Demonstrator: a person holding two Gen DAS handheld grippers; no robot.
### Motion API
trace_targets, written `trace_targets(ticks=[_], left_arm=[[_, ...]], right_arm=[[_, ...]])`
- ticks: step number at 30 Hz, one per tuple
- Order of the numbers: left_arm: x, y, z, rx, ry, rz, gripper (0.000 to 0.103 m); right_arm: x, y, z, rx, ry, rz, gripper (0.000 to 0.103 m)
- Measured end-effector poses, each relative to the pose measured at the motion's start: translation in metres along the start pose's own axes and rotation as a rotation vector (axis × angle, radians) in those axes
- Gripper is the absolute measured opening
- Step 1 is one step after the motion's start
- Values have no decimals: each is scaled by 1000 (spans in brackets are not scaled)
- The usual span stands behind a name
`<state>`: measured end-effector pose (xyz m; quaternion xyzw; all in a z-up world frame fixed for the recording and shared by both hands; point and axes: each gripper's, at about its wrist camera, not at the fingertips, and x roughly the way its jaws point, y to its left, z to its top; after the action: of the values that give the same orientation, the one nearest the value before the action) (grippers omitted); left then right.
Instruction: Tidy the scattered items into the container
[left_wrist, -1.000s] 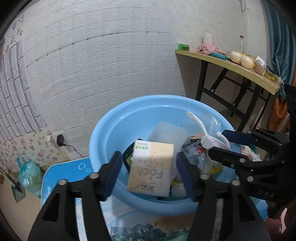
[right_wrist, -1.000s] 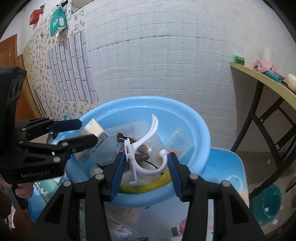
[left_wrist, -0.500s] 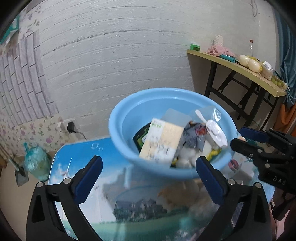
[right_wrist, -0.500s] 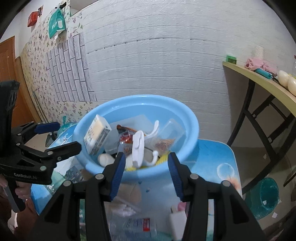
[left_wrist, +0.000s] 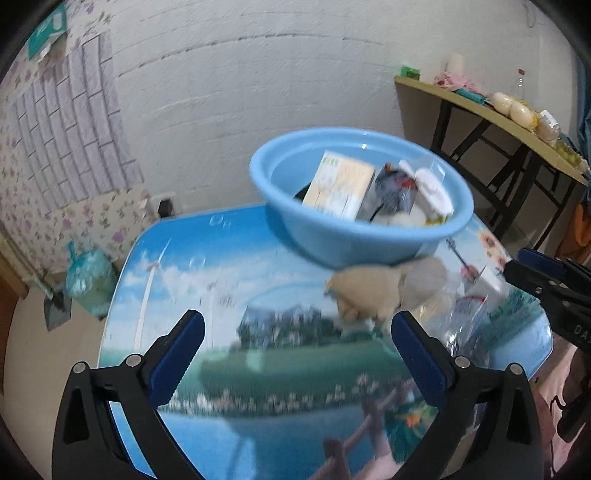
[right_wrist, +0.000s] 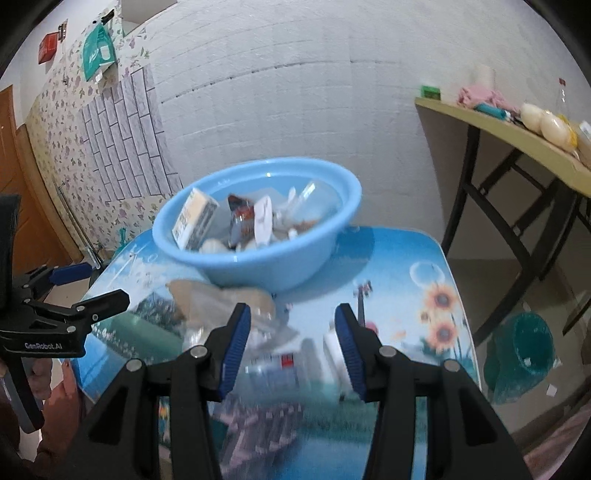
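Basin (left_wrist: 364, 240): light blue, round, plastic; it stands on the counter ahead of both hand-held grippers, toward the far edge near the wall.
Basin contents: one cream box (left_wrist: 338, 190) leaning on the near-left wall, one dark snack packet (left_wrist: 393, 190), one white plastic piece (left_wrist: 430, 192), some small pale things below; blurred, so I cannot count them all.
Scattered items: one beige crumpled bag (left_wrist: 369, 291) just before the basin, clear wrappers (left_wrist: 461, 314) and one white box (right_wrist: 334, 350) close to the right hand-held gripper.
Counter (left_wrist: 177, 273): printed top with blue sky, windmill, houses, sunflowers.
Room: white brick-pattern wall, flowered wallpaper at the left, one wooden side table (right_wrist: 517, 133) at the right with small objects, one green bin (right_wrist: 521, 350) on the floor.
Left hand-held gripper (left_wrist: 295, 354): jaws wide apart, nothing between them.
Right hand-held gripper (right_wrist: 291, 339): jaws partly open, holding nothing; the white box lies beyond its right finger.
Count: two hand-held grippers, one basin.
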<state>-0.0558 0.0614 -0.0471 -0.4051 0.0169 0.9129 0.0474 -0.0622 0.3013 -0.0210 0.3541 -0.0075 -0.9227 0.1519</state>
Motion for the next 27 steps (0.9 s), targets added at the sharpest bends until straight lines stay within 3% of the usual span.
trace_targets(ticks=[3,7,18,27], left_arm=[[-1,1,-16,-44,24,-24,101],[-5,-5,-33,-25,33,-31,101],[-5,-28,-63,-31,86,-101,101],[-1,-61,-75,49,108,-173,101]], right_arm=[[-5,-3,-15,3,19,-10,48],[-12,-7,-31,5,30,-17,60],[-16,-13,-57,6,65,-37,60],[-14,-29,-69,61,91,-54,61]])
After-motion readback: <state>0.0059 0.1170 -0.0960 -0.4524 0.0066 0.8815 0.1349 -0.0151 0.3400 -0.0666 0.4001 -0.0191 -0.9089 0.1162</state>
